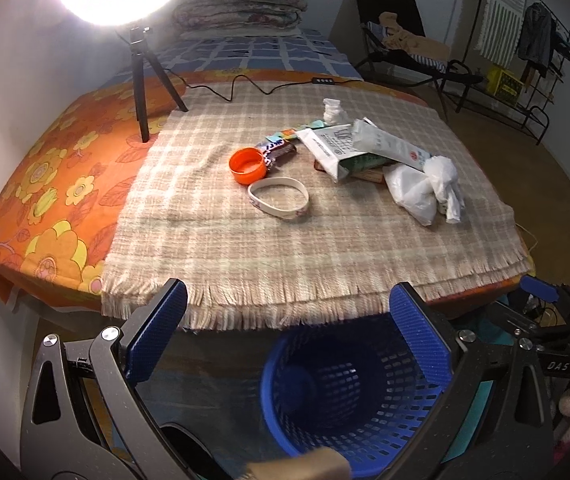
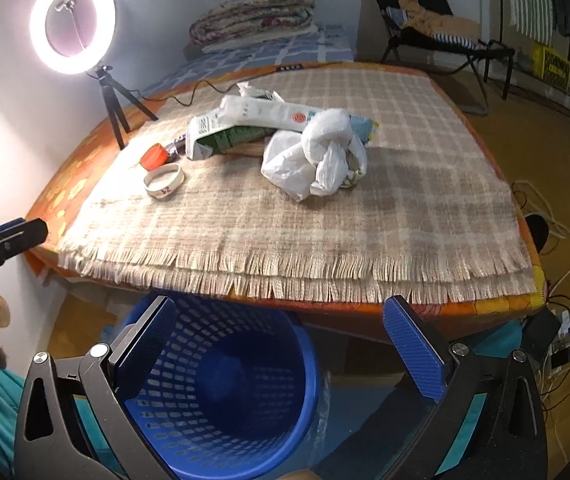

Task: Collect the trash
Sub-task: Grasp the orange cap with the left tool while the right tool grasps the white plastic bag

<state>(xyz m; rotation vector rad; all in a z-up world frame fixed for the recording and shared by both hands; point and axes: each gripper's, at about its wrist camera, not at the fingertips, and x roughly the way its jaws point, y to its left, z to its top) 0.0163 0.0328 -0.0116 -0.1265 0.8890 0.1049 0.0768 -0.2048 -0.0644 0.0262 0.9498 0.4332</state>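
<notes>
Step in hand: judged to be the first pick, since no trash is seen inside the blue basket (image 2: 221, 392).
Left tongs (image 1: 289, 336): spread wide, nothing held, hovering above the basket short of the bench (image 1: 245, 264) edge.
Right tongs (image 2: 281, 344): likewise spread wide and empty, over the basket.
Trash location: clustered at mid-bench on the checked cloth (image 2: 405, 200), well apart from both tongs.
Advice: the knotted white plastic bag (image 2: 317, 160) is best taken first, being nearest the right tongs; it should be pinched at the knot, then dropped over the basket mouth.
Count: one orange cap (image 1: 247, 165), one wristband (image 1: 279, 198), one plastic bag, one crumpled tissue (image 1: 333, 110); at least two white packets (image 2: 245, 120); small wrappers (image 1: 281, 146) overlap and cannot be counted surely.
Basket: one, on the floor below the bench edge.
</notes>
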